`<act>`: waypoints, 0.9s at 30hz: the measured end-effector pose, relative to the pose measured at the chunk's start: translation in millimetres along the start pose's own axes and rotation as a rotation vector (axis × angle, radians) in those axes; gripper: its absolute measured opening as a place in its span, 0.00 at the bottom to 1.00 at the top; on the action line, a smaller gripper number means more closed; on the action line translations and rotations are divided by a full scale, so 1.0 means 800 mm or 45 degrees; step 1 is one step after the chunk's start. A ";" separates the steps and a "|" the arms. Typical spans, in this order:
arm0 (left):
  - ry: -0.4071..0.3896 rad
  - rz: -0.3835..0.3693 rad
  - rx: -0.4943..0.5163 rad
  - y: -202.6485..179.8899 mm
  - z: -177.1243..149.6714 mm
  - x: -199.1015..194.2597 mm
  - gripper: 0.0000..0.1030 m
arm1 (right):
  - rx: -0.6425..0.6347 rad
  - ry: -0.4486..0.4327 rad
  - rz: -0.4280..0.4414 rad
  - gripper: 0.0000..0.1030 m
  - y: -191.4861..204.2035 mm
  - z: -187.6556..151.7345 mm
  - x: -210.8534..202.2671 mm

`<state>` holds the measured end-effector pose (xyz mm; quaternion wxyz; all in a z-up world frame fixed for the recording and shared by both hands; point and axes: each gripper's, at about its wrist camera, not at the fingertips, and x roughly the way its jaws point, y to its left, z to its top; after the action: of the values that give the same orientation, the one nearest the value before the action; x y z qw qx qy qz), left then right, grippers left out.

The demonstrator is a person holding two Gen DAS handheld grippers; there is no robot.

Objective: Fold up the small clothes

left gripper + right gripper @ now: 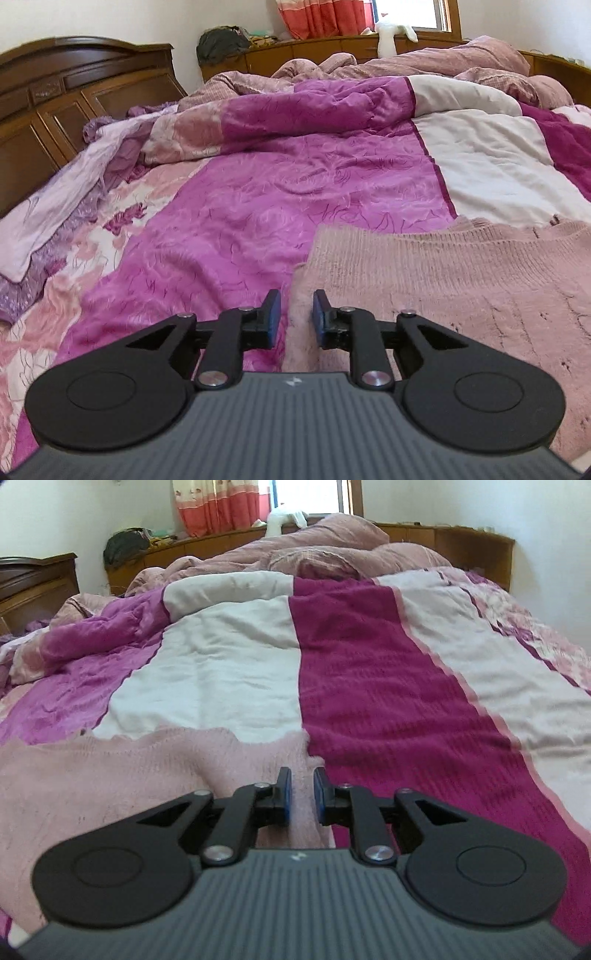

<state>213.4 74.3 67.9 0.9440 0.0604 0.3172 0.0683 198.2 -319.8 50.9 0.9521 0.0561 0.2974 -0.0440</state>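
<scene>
**Sweater edges in both grippers**

I read the pale pink ribbed knit sweater (461, 280) as flat on the magenta-and-white patchwork quilt (258, 192), long axis crosswise. Left gripper (294, 314) pinches its left edge, right gripper (302, 794) its right edge; both jaws nearly closed on fabric. Quilt lies beyond.

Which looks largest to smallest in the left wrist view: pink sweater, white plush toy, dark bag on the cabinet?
1. Pink sweater, though it lies nearest the camera, which enlarges it.
2. Dark bag.
3. White plush toy.
Bag and toy look close in size, so their order is unsure.
</scene>
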 end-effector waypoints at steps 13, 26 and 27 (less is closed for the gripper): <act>0.054 -0.071 0.077 -0.014 -0.035 -0.035 0.40 | 0.009 0.004 0.065 0.25 -0.009 0.014 -0.001; 0.077 -0.078 0.053 -0.012 -0.041 -0.031 0.41 | 0.020 0.000 -0.009 0.14 -0.023 0.025 0.040; 0.080 -0.078 0.051 -0.012 -0.040 -0.031 0.41 | 0.027 0.014 -0.049 0.14 -0.027 0.024 0.045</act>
<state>175.7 62.7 55.6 0.9339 0.0673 0.3495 0.0350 235.8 -345.2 44.2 0.9488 0.0606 0.3031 -0.0652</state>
